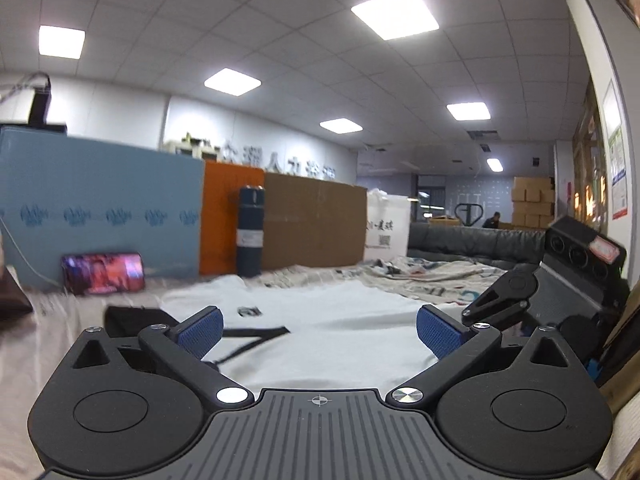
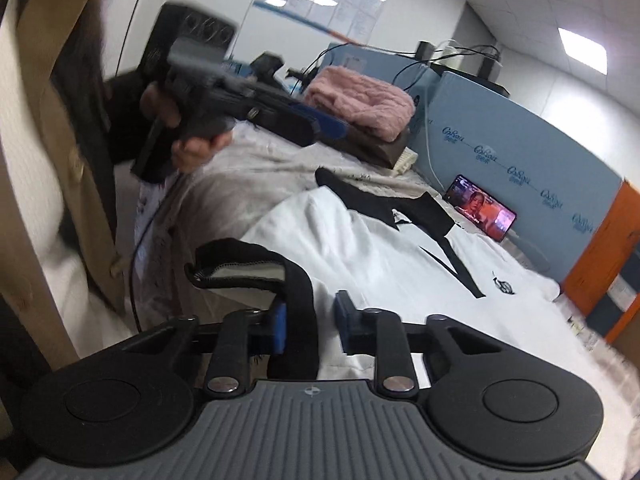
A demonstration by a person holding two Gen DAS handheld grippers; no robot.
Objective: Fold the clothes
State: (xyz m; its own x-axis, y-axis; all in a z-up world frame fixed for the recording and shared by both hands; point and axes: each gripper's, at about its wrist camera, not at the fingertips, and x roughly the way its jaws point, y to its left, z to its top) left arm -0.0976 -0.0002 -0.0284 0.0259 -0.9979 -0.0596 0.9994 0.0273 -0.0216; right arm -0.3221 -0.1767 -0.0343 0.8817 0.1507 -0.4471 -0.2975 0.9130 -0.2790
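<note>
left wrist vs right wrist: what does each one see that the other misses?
Left wrist only: dark bottle, cardboard sheet, white bag, sofa, and the left gripper open over the shirt.

Right wrist only: pink knit and the right gripper with a black sleeve cuff between its pads.

Both: white shirt, phone, blue panel.

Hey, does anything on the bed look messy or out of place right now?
The white shirt lies rumpled, not flat. Its black sleeve cuff is curled up with the inside showing, between the right gripper jaws. A lit phone leans by the blue panel.
</note>
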